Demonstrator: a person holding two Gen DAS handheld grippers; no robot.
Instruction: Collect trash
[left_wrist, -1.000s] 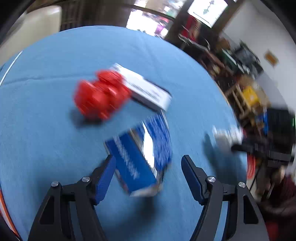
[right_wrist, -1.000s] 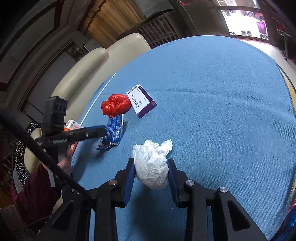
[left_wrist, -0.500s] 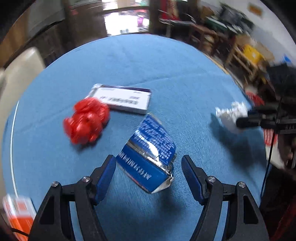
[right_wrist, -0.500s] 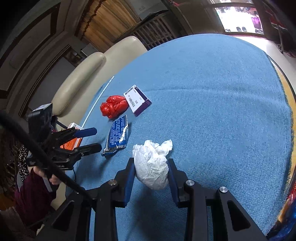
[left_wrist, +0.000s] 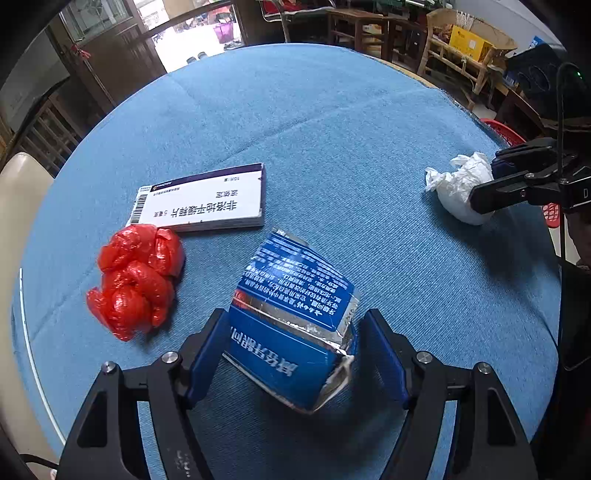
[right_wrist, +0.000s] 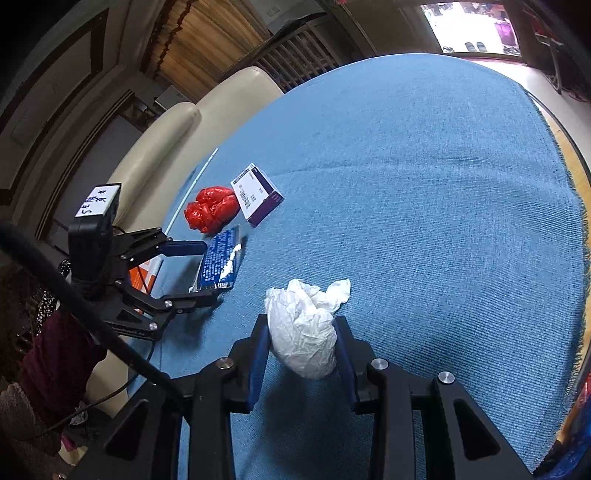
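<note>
A crushed blue carton (left_wrist: 291, 325) lies on the blue tablecloth (left_wrist: 332, 129) between the fingers of my open left gripper (left_wrist: 295, 350); its left finger touches the carton, the right one stands apart. The carton also shows in the right wrist view (right_wrist: 219, 262). My right gripper (right_wrist: 301, 350) is shut on a crumpled white tissue ball (right_wrist: 306, 332), seen from the left wrist view (left_wrist: 461, 188) at the table's right edge. A red crumpled plastic bag (left_wrist: 136, 280) and a white and purple medicine box (left_wrist: 203, 199) lie left of the carton.
An orange box (right_wrist: 144, 273) lies near the table edge behind the left gripper. A cream sofa (right_wrist: 177, 129) runs along the far side of the table. A red basket (left_wrist: 517, 140) stands beyond the table's right edge, with wooden furniture behind it.
My left gripper has moved forward so that the blue carton now sits deeper between its fingers. The right gripper has kept its hold on the tissue and hardly moved.
</note>
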